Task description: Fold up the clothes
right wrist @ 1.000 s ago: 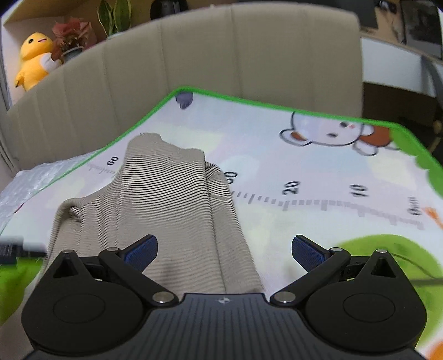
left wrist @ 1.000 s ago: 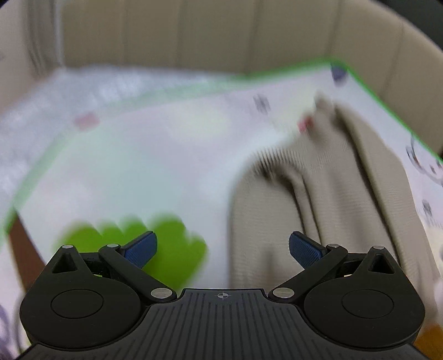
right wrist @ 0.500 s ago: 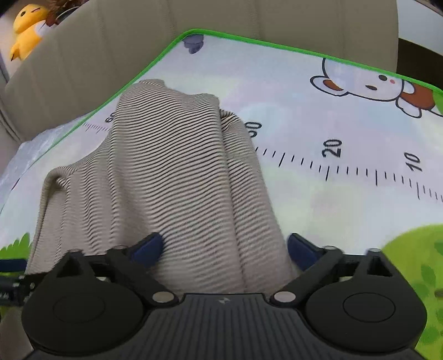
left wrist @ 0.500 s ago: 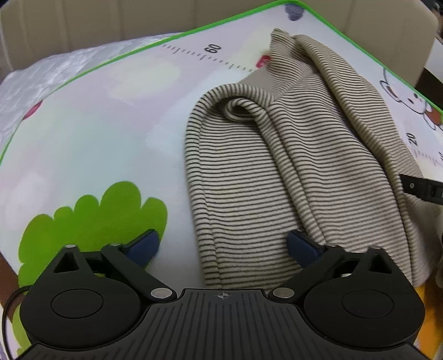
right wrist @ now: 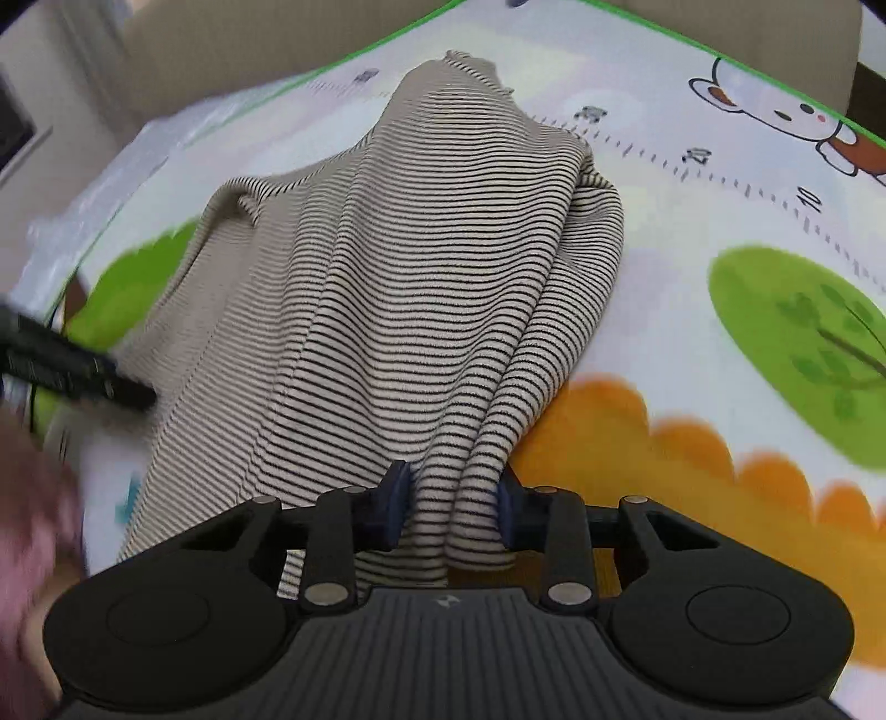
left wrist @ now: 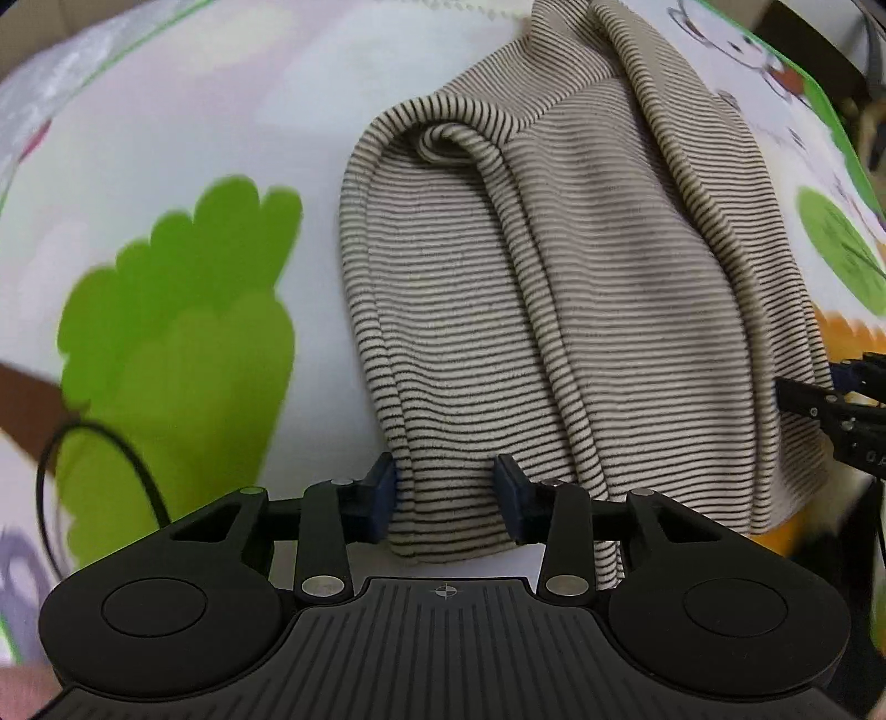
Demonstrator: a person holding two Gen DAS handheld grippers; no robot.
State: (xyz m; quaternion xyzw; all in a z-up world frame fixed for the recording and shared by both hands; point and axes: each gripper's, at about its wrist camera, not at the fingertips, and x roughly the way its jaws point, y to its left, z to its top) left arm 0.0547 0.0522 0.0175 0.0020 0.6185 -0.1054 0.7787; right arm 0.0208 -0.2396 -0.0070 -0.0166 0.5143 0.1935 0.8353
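A beige garment with thin dark stripes (left wrist: 554, 277) lies folded lengthwise on a cartoon play mat (left wrist: 166, 304). My left gripper (left wrist: 446, 501) has its blue pads closed in on the near left hem of the garment. My right gripper (right wrist: 451, 507) is pinched on the bunched near right hem of the same garment (right wrist: 432, 277). The right gripper's tip shows at the right edge of the left wrist view (left wrist: 830, 410). The left gripper's tip shows at the left edge of the right wrist view (right wrist: 72, 371).
The mat carries a green tree print (right wrist: 803, 343), an orange patch (right wrist: 637, 459) and a ruler scale (right wrist: 720, 171). A beige padded sofa back (right wrist: 249, 50) rises behind the mat. A black cable (left wrist: 94, 443) loops at my left.
Both grippers moved down and forward to the garment's near hem. Their jaws went from wide open to closed on the fabric.
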